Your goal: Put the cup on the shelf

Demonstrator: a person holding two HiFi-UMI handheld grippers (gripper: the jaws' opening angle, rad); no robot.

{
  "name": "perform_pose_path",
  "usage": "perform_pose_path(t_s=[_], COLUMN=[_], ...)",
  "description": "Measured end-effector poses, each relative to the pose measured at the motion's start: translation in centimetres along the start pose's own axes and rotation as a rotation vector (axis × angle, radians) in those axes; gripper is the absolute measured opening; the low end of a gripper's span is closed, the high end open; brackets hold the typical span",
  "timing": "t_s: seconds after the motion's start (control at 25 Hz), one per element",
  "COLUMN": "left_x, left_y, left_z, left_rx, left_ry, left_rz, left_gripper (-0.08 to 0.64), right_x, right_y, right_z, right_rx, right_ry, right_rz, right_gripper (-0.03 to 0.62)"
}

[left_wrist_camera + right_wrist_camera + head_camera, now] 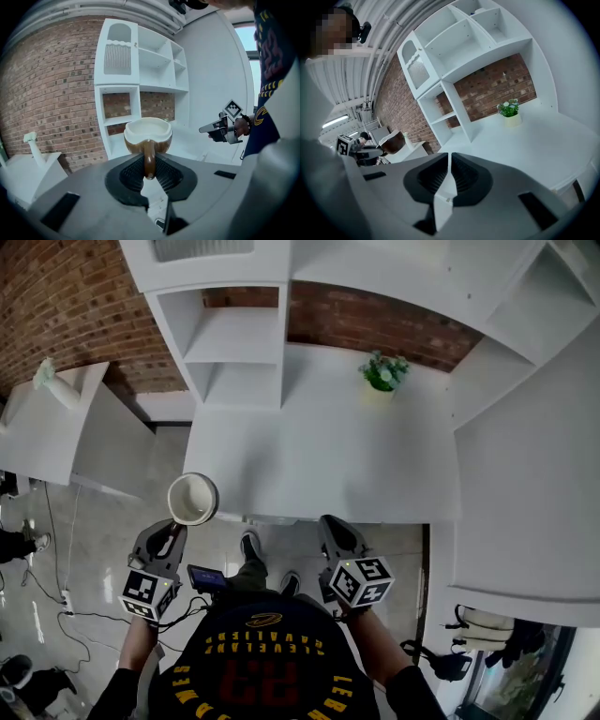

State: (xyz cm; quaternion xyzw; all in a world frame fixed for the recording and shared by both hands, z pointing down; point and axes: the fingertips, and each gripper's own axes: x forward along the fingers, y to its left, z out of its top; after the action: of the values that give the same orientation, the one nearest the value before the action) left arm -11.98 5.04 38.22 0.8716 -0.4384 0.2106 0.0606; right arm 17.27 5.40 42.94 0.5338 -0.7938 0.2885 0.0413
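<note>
A brown cup (193, 499) with a cream inside hangs upright in the air just off the near left corner of the white desk (323, 465). My left gripper (172, 538) is shut on the cup's handle (149, 159); the bowl of the cup (147, 136) sticks out past the jaws. The white shelf unit (234, 343) stands at the desk's far left, with open compartments (123, 107). My right gripper (330, 532) hovers off the desk's near edge, its jaws shut on nothing. From the right gripper view the cup (392, 141) shows far left.
A small potted plant (384, 372) stands at the back of the desk against the brick wall. A second white cabinet (56, 423) with a pale object on it stands to the left. A tall white side panel (525, 474) bounds the desk's right.
</note>
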Motion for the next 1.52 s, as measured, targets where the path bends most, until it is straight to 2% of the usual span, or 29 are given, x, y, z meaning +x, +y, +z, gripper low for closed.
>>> perform_pose_path(t_s=[0.4,0.76,0.96,1.08,1.24,1.52], left_x=[7.2,12.7,16.4,18.1,20.1,23.3], left_y=[7.9,12.6,14.1,14.3,14.5,14.8], left_z=[0.8,0.6,-1.0,-1.6,-1.6,-0.6], left_rx=[0.001,0.016,0.002,0.015,0.020,-0.008], left_ry=[0.005,0.022,0.077,0.110,0.134,0.117], left_rz=[-0.049,-0.097,-0.137,-0.136,-0.107,-0.072], left_gripper=[0.048,0.048,0.048,0.048,0.048,0.048], right_x=[8.7,14.2,17.0,18.3,20.3,22.9], right_y=[0.1,-0.1,-1.8,-3.5,-5.5,-7.4], right_z=[2.7,4.5,6.4,8.0,9.7,12.2], right_rx=[0.006,-0.077,-0.166,-0.201,-0.204,-0.206], right_ry=[0.025,0.040,0.051,0.053,0.046,0.022], right_rz=[-0.035,-0.060,-0.027,-0.008,0.021,0.069], right_gripper=[0.026,0.026,0.026,0.026,0.026,0.026])
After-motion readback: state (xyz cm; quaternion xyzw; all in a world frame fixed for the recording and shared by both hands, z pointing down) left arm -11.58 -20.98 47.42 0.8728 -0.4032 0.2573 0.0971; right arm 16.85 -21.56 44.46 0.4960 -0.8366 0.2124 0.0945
